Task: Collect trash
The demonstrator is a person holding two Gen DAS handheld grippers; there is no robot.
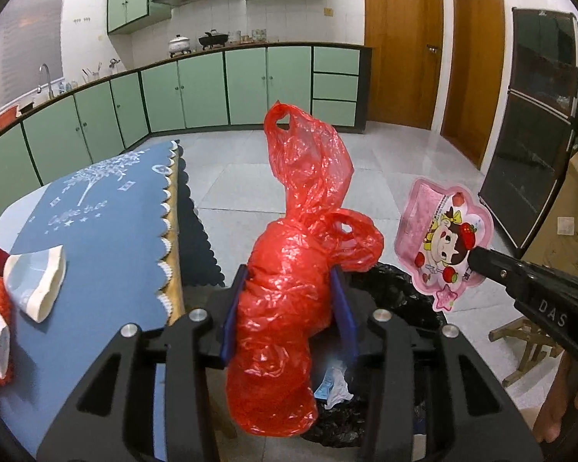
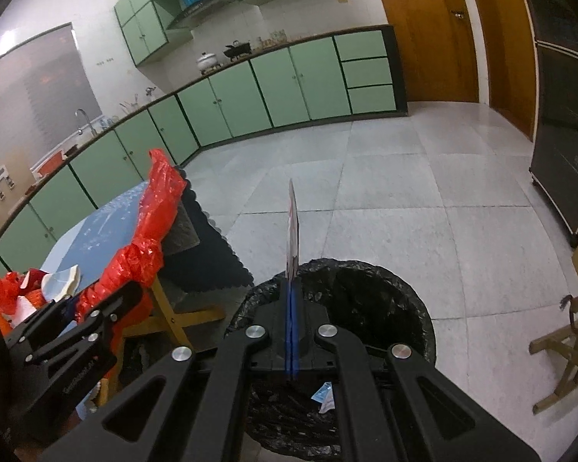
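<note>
Low in the left wrist view, the left gripper (image 1: 289,315) is clamped on a red plastic bag (image 1: 289,288) above the bin (image 1: 397,288). In the right wrist view, the right gripper (image 2: 291,308) is pinched on a thin snack packet (image 2: 292,231) at centre frame, over the bin's rim. If released early, the loose bag could be snagged on the rim and spilled outside.
</note>
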